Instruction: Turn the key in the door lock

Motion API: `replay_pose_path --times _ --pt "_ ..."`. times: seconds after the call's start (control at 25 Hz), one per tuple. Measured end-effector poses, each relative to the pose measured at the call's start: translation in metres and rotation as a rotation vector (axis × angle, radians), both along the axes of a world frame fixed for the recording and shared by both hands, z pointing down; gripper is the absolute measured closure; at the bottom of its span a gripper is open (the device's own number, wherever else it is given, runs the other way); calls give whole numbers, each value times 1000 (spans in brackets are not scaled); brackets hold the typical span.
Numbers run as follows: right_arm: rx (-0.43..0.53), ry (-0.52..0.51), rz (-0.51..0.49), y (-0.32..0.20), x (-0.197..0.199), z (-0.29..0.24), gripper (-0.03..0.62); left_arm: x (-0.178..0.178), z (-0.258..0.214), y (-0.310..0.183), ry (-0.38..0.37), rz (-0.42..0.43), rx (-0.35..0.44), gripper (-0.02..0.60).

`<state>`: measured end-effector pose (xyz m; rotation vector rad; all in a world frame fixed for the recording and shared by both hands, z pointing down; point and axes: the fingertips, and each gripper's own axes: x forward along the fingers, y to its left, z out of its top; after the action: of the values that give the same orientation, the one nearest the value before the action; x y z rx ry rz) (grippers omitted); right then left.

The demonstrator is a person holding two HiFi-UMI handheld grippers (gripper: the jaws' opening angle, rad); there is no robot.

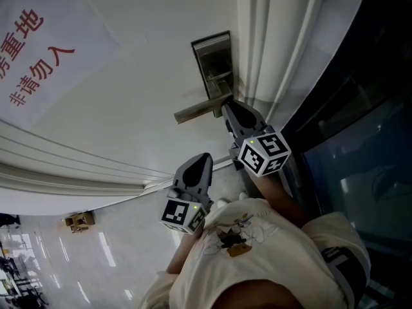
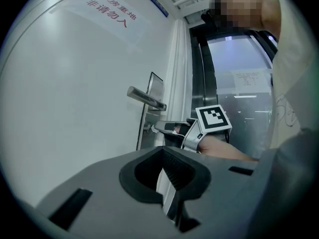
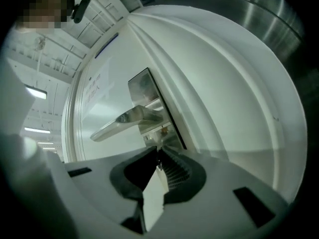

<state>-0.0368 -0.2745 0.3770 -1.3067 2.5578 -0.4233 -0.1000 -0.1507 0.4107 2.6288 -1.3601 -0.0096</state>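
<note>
On the white door, a steel lock plate [image 1: 215,63] carries a lever handle [image 1: 196,111] that sticks out to the left. In the head view my right gripper [image 1: 226,107] reaches the plate just under the handle. In the left gripper view a small key [image 2: 149,128] juts from the lock at the right gripper's tips [image 2: 160,128]. In the right gripper view the jaws of the right gripper [image 3: 158,156] are closed together right at the lock plate [image 3: 149,98], hiding most of the key. My left gripper [image 1: 204,158] hangs back below the lock, jaws together and empty [image 2: 163,157].
A white sign with red characters [image 1: 32,50] is fixed to the door at the upper left. White frame mouldings [image 1: 273,44] run beside the lock, with a dark glass panel [image 1: 360,147] to their right. A small cardboard box [image 1: 78,220] sits on the glossy floor.
</note>
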Motion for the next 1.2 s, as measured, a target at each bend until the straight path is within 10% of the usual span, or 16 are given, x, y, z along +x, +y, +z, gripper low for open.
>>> replay_pose_path --times 1.2 --pt "-295 -678 -119 -5 9 5 557 -3 -5 5 -2 -21 14 578"
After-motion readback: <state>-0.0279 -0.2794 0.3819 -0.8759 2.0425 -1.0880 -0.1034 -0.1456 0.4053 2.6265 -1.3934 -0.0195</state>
